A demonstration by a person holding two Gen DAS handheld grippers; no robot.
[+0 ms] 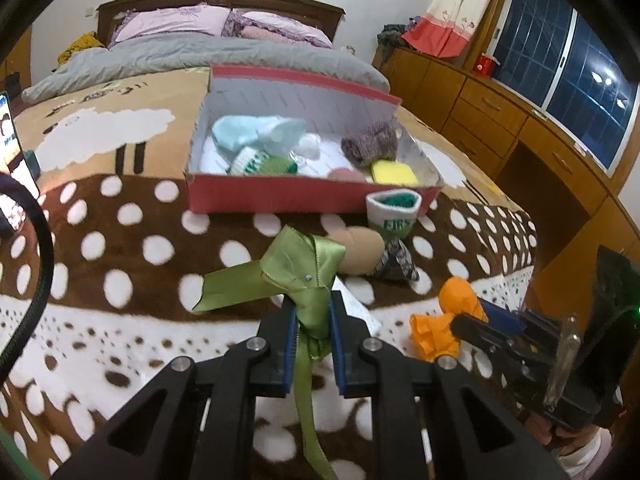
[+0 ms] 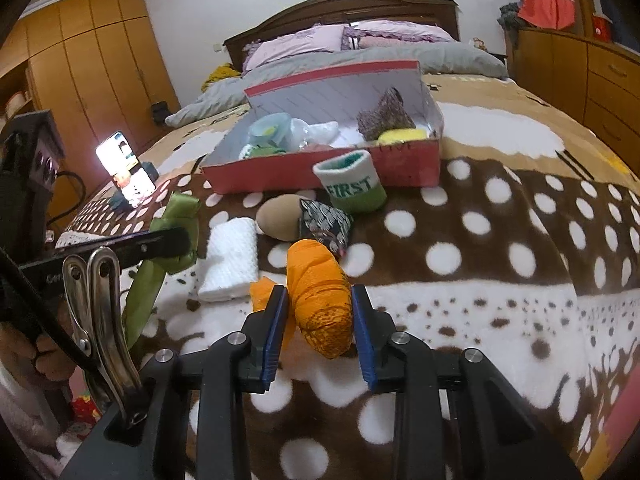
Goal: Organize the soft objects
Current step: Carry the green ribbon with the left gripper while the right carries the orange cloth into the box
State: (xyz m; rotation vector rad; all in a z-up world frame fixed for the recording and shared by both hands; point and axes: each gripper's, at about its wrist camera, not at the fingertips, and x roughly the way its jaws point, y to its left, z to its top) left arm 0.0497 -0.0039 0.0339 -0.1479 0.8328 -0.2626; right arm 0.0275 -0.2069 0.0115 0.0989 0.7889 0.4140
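My left gripper [image 1: 313,304] is shut on a green ribbon bow [image 1: 300,268], held above the spotted blanket; it also shows in the right wrist view [image 2: 176,232]. My right gripper [image 2: 320,300] is shut on an orange cloth roll [image 2: 320,296], also seen in the left wrist view [image 1: 444,320]. A red shoebox [image 1: 280,196] ahead holds several soft items. On the blanket lie a white-green "FIRST" wristband [image 2: 352,184], a tan pad [image 2: 280,216], a patterned pouch [image 2: 326,226] and a white folded cloth [image 2: 230,260].
A lit phone [image 2: 126,168] stands on the bed at left. Pillows [image 1: 180,24] and a grey quilt [image 1: 200,56] lie at the headboard. Wooden drawers [image 1: 500,120] run along the right, a wardrobe [image 2: 92,60] on the left.
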